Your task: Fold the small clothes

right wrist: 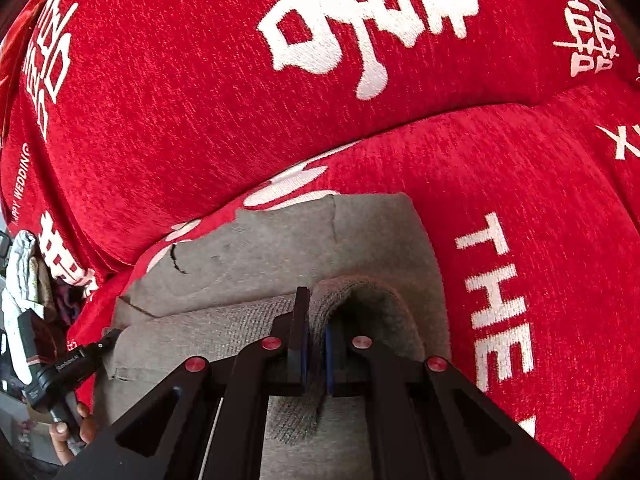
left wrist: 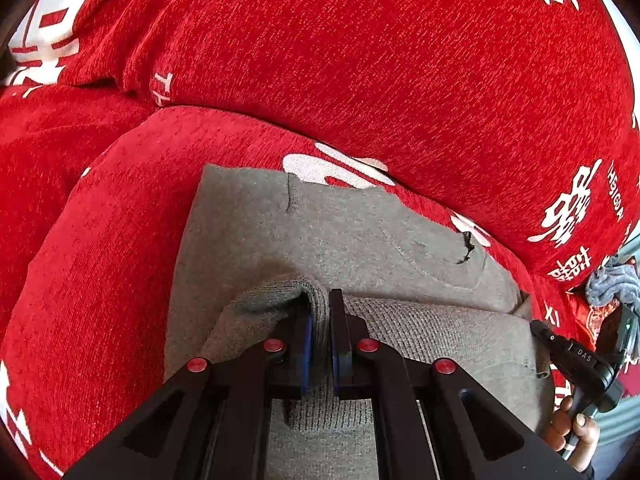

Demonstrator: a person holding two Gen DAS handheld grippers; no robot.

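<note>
A small grey garment [left wrist: 360, 236] lies on a red sofa cushion [left wrist: 112, 248], its ribbed edge folded over the flat part. My left gripper [left wrist: 320, 312] is shut on a pinch of that ribbed edge at its left end. In the right wrist view the same grey garment [right wrist: 280, 248] shows, and my right gripper [right wrist: 316, 316] is shut on the ribbed edge at its right end. Each view catches the other gripper at the garment's far side: the right gripper [left wrist: 576, 356] in a hand, the left gripper [right wrist: 68, 368] in a hand.
The red sofa backrest [left wrist: 360, 60] with white characters rises just behind the garment. A grey-blue cloth [left wrist: 612, 284] lies off the cushion's right end. White and mixed cloth items [right wrist: 24, 272] pile at the left edge of the right wrist view.
</note>
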